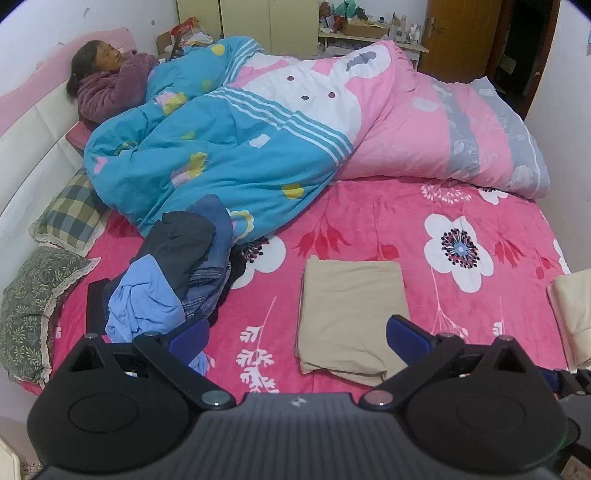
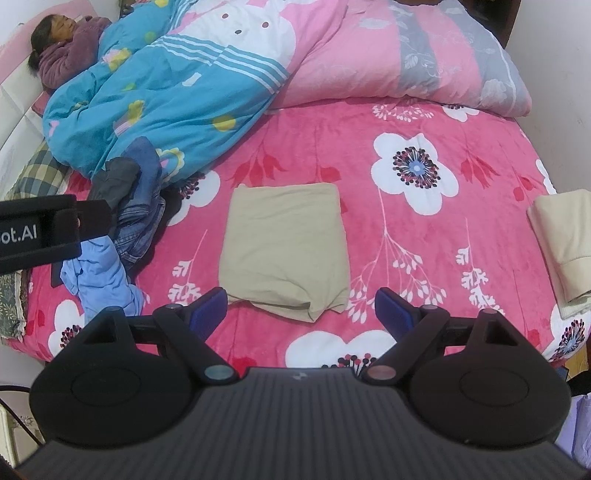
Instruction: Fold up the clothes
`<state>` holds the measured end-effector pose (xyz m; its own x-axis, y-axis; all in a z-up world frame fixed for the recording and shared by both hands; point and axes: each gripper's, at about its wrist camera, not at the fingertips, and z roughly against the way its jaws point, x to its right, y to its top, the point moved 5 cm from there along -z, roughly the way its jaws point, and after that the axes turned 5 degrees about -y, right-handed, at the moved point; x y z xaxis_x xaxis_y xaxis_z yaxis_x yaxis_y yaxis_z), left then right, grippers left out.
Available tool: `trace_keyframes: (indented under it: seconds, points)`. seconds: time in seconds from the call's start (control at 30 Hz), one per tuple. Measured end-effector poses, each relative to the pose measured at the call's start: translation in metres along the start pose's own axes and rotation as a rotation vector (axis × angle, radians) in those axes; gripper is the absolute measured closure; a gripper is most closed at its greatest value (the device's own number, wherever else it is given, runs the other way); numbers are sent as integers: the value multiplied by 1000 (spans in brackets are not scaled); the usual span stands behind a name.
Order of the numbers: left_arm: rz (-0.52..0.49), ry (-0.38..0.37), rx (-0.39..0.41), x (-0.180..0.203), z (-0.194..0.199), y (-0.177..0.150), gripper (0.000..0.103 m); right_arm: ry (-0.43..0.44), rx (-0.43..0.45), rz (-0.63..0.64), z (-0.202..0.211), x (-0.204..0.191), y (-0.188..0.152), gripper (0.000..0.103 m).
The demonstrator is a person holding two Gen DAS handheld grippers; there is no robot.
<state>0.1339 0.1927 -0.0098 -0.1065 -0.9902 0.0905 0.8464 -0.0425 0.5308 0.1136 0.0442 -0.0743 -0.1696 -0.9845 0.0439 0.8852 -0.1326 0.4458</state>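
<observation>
A smooth beige folded rectangle (image 2: 286, 247) is seen centre frame on the fleecy floral bedsheet (image 2: 424, 266); rumpled denim pile (image 2: 142, 218) at left. Left gripper (image 1: 297, 338) and right gripper (image 2: 301, 310) are spread, empty.

White walls (image 1: 29, 33), pale wardrobe (image 1: 258, 22), brown door (image 1: 458, 37).

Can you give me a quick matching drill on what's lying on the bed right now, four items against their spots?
Items
1. folded tan garment
2. light blue shirt
3. checked pillow
4. cream folded piece

Places
A. far right edge of the bed
B. front of the unfolded pile on the left
C. against the headboard, beside the blue quilt
D. middle of the pink flowered sheet, ahead of both open tools

Pairs: 1-D, 2-B, 3-C, 4-A
</observation>
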Motion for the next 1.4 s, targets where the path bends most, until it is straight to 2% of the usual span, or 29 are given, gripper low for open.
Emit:
trace_keyframes:
  seconds: [0.43,0.7,0.97,1.1,1.4]
  points:
    - [-7,-10,-35,-4,-14,0,1,-32,-12,-23,-9,0,10,16]
    - [-38,-10,-99,-15,-49,2,1,-43,-74,-14,-34,-22,5,16]
    - [-90,-36,-210,-32,-106,-12,1,-45,-111,-68,-74,-39,-1,16]
    - [-112,-35,-236,-39,-128,-14,1,-83,-132,-83,-88,-39,-1,16]
    - [-116,-50,-251,-16,-133,-13,1,-101,-158,-108,-92,-19,-2,16]
